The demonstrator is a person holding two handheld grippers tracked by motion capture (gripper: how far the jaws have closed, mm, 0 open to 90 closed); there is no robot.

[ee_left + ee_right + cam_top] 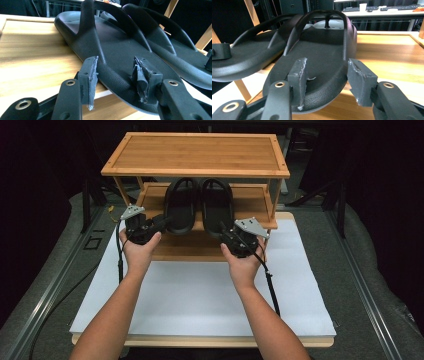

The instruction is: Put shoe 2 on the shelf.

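Observation:
Two black flip-flops lie side by side on the middle shelf [256, 200] of a bamboo rack, heels toward me. My left gripper [162, 222] is at the heel of the left flip-flop [181, 205]. In the left gripper view its jaws [116, 80] stand apart over that heel [112, 47], one pad at the heel's edge, without pinching it. My right gripper [226, 229] is at the heel of the right flip-flop [217, 205]. In the right gripper view the heel [322, 50] sits between the spread jaws [328, 80], with a gap at the right pad [362, 82].
The rack's top shelf [195, 152] overhangs the flip-flops, and its lower shelf [185, 251] lies just under my hands. Slanted side posts [272, 195] bound the shelves. The rack stands on a white sheet [200, 295] over the table. Cables trail from both grippers.

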